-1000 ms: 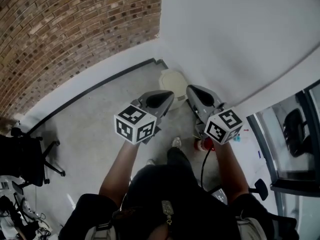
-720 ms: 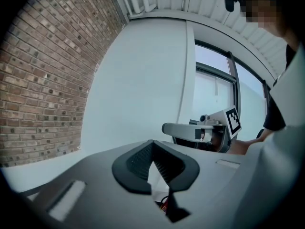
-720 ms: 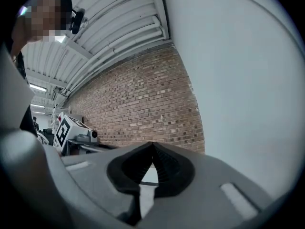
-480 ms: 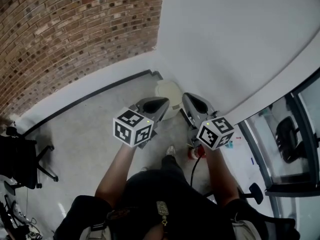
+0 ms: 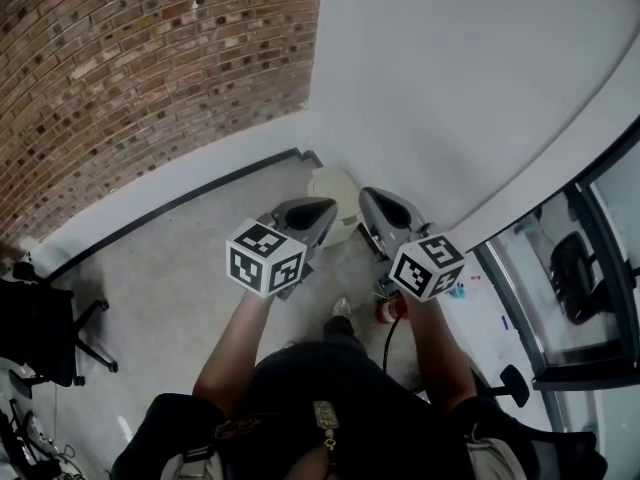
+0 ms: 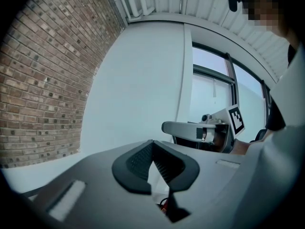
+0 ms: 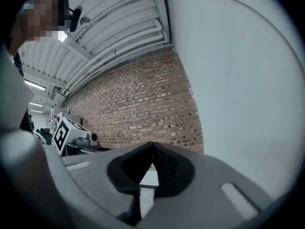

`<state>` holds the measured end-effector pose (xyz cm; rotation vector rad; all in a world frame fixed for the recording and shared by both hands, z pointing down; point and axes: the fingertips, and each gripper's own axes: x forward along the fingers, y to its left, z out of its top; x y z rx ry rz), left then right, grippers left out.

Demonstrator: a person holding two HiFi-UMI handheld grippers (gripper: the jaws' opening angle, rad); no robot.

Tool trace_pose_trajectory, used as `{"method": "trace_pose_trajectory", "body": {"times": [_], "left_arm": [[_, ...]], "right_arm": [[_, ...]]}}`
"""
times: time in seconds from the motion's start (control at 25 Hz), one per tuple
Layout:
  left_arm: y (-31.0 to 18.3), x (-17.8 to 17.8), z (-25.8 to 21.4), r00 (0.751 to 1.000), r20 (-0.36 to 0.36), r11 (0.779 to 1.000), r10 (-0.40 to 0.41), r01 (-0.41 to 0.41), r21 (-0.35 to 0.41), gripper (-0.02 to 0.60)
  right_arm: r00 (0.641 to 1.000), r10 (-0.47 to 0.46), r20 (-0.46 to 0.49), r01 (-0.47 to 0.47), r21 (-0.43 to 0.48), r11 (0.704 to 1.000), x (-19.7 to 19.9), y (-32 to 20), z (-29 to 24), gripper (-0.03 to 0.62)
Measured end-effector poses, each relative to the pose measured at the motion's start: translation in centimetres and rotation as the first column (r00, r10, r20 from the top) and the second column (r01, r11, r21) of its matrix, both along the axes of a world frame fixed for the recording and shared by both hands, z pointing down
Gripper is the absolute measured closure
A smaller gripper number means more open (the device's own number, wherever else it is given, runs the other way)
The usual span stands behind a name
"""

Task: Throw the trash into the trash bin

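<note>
Head view, steeply down on a person standing in a room corner. Left tongs (image 5: 312, 211) and right tongs (image 5: 383, 206) held forward side by side, near each other but apart, pointing roughly level toward the corner. Both tongs shut tip to tip, with nothing seen clamped between the pads in either gripper view. Cream trash bin (image 5: 335, 183) on the grey floor (image 5: 190, 268), in the corner between brick wall (image 5: 150, 78) and white wall (image 5: 470, 78), just beyond the 2 tips and partly covered by them. Small red object (image 5: 388, 311) with a black cable (image 5: 388, 340) on the floor beside the right forearm. Black office chair (image 5: 45, 328) at far left, glass partition (image 5: 600, 228) at right.
</note>
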<state>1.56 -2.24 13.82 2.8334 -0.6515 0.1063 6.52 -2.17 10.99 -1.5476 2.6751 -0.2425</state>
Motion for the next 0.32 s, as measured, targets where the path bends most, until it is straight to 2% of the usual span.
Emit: {"method": "trace_pose_trajectory", "body": {"times": [0.32], "left_arm": [[0.21, 0.08, -0.34, 1.0, -0.003, 1.0, 0.008, -0.008, 0.007, 0.578]], "right_arm": [[1.0, 0.012, 0.0, -0.012, 0.005, 1.0, 0.2, 0.28, -0.38, 0.592]]}}
